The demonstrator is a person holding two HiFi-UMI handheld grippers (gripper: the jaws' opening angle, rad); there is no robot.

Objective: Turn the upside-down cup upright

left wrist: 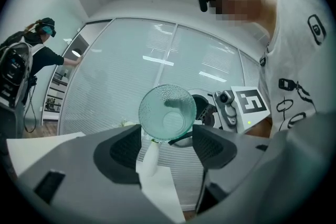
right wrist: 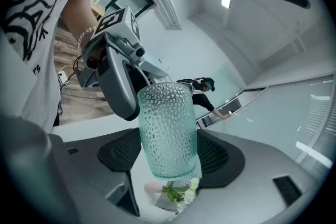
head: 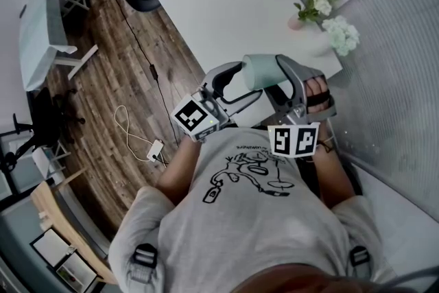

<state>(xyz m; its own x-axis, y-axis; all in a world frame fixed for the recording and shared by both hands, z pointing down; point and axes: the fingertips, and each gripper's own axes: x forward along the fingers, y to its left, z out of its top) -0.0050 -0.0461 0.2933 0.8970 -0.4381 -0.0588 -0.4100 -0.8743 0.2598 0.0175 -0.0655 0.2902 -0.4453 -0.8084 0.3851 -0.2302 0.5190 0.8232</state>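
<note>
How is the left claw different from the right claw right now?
The left claw is wide open, and its dark pads touch nothing. The right claw is shut on the bumpy green glass cup. The left claw looks at the cup's round end, while the right claw squeezes the cup's sides. Both claws are grey with dark mesh pads.

The cup [right wrist: 167,128] partly hides the flower vase [right wrist: 151,188] behind it.
</note>
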